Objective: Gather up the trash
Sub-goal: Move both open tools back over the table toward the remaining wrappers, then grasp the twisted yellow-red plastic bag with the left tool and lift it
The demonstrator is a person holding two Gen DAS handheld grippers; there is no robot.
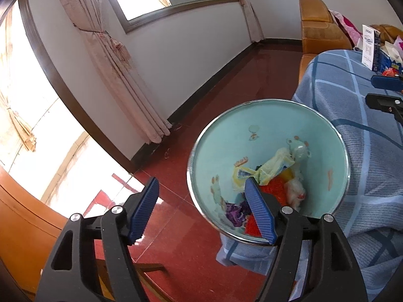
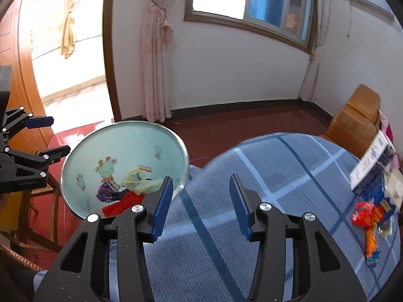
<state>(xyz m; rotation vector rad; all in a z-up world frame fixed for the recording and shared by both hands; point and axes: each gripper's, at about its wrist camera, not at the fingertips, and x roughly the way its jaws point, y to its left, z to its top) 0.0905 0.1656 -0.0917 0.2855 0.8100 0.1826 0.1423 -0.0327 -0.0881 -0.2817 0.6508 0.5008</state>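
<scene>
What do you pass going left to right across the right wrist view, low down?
Left gripper → trash bin → right gripper over the blue checked cloth → red wrapper.

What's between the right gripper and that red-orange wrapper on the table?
Only bare blue checked tablecloth, seen in the right wrist view. The right gripper stands open and empty; the red-orange wrapper lies off to its right, near the table's edge.
</scene>
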